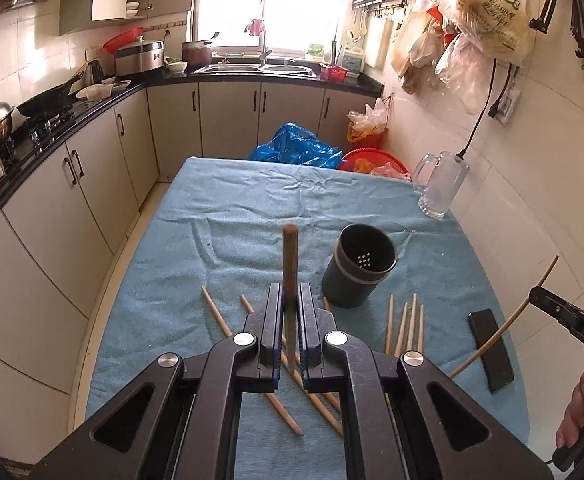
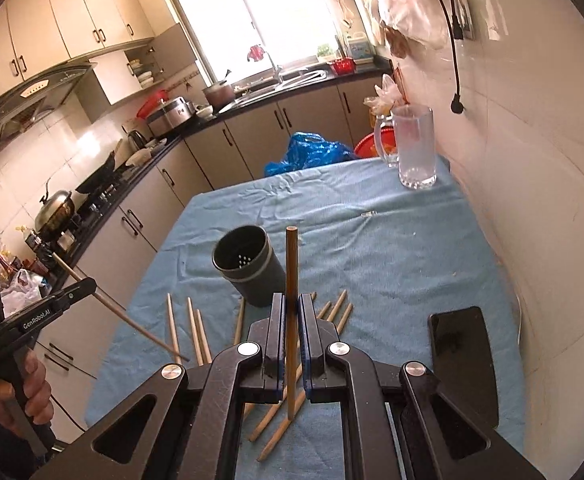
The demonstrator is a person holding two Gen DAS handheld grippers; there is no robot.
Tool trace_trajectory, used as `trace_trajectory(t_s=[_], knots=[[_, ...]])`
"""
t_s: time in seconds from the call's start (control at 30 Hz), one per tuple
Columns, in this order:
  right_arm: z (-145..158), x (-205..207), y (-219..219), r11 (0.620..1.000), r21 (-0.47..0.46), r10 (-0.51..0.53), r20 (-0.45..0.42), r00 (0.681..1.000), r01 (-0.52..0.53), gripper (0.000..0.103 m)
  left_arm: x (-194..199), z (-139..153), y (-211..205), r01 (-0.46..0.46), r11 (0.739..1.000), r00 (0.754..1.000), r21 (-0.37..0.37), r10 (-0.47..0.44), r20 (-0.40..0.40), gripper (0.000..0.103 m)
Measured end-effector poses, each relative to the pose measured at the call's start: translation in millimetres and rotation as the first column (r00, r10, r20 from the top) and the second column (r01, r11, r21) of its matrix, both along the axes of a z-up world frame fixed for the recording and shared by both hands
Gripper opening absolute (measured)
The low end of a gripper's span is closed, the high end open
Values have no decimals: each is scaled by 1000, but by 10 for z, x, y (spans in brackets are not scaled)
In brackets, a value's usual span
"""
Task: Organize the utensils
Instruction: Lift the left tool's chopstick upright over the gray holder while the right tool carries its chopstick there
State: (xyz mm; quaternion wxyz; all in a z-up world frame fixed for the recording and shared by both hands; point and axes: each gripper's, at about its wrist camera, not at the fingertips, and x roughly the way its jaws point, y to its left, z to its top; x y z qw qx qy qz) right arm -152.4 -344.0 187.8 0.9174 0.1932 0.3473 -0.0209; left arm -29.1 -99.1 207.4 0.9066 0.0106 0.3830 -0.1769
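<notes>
Each gripper is shut on one wooden chopstick, lifted above the blue-clothed table (image 1: 252,208). My left gripper (image 1: 291,300) pinches a chopstick (image 1: 290,256) that stands upright between its pads. My right gripper (image 2: 291,304) clamps another chopstick (image 2: 291,264) the same way. A dark perforated holder cup (image 1: 358,266) stands empty on the cloth, ahead and right of the left gripper; in the right wrist view the cup (image 2: 248,264) is ahead and left. Several loose chopsticks (image 1: 406,326) lie on the cloth around the cup (image 2: 196,330). The right gripper (image 1: 540,296) shows at the left view's right edge.
A black phone (image 2: 466,360) lies on the cloth near the right wall. A glass mug (image 2: 414,146) stands at the table's far right corner. Beyond the table lie a blue plastic bag (image 1: 296,148) and a red basin (image 1: 372,158); kitchen counters run along the left.
</notes>
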Motion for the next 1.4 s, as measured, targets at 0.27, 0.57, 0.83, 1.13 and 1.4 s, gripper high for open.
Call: trace_trajectory(t_s=[0.27,0.57,0.83,1.13,1.4], knots=[[350,108,-48,999,15,37,74,997,-38,7,73,330,-101,16,999,999,-28,-15,32,6],[737,452,-164,995,80,42,132,990,-53,7,314,750,-335,64,996,997,-69,-60,54,6],[968,809,-214,995,97,12,153,988,-27,7,718,982,-514,70,990,997,-120,-64,46,6],[972,1217,-161,998,65,-30,141,989,21,7,1171,761,-690,71,988,997,-136,-76,-29,6],[655,1549,-94,997,57,-51,69,996,47,7,1389,310,-802,103,987,987,-123,-117,-110,6]])
